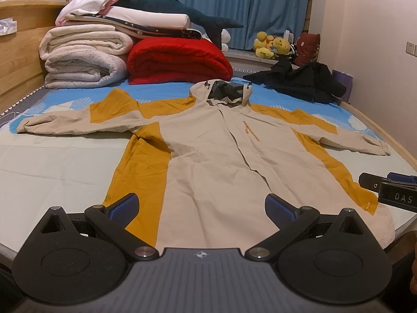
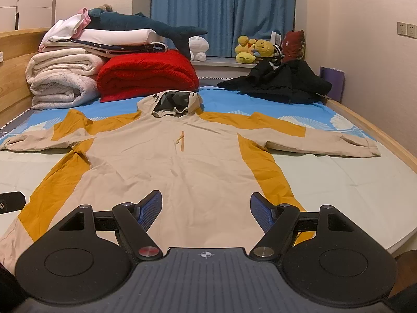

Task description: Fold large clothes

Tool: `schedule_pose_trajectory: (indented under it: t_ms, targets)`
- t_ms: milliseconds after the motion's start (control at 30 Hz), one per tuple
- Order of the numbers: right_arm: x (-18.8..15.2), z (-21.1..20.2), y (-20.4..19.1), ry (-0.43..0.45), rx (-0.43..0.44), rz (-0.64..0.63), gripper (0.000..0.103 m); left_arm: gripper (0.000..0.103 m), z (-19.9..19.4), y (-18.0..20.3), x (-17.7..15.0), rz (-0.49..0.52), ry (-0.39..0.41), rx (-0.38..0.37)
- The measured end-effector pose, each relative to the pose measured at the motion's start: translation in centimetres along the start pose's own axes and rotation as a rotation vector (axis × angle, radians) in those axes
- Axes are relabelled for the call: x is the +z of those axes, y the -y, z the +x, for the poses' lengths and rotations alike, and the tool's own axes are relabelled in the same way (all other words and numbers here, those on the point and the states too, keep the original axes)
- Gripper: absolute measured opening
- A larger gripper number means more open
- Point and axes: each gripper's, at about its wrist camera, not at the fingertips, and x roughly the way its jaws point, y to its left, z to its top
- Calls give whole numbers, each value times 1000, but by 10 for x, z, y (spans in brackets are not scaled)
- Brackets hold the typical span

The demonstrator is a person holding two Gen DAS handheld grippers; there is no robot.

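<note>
My left camera sits low at the near end of the bed [image 1: 52,161] and looks along it to the far blue curtain [image 1: 234,5]. It is close to the bottom edge of the jacket [image 1: 213,156]. My right camera sits just beside it, a bit more to the right, and faces the same way. Both see the whole jacket [image 2: 166,161], the red blanket [image 2: 146,75] far on the left and the black clothes [image 2: 281,83] far on the right. My left camera catches my right gripper [image 1: 388,187] at its right edge (only a bit of it).
</note>
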Motion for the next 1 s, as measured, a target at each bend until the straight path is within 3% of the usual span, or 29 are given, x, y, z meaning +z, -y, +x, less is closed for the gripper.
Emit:
schedule_pose_trajectory:
  t_ms: [367,467,633,700,867,1000]
  targets:
    - [0,0,-2,2,0,0,65,102,0,0,0,0,1,0]
    - [3,-2,-1,17,1,12,55,96,-2,-3,4,1,11,3]
    - [29,-13,17,101,5,60,55,64,-11,-15,25,36,49,11]
    - [43,-13,29,140,15,48,55,58,-11,-23,41,58,69,1]
    - [74,10,61,206,1,-18,55,57,7,-44,78,124,118,-2]
    - [73,55,96,149,-80,7,55,57,48,-73,73,43,36,58]
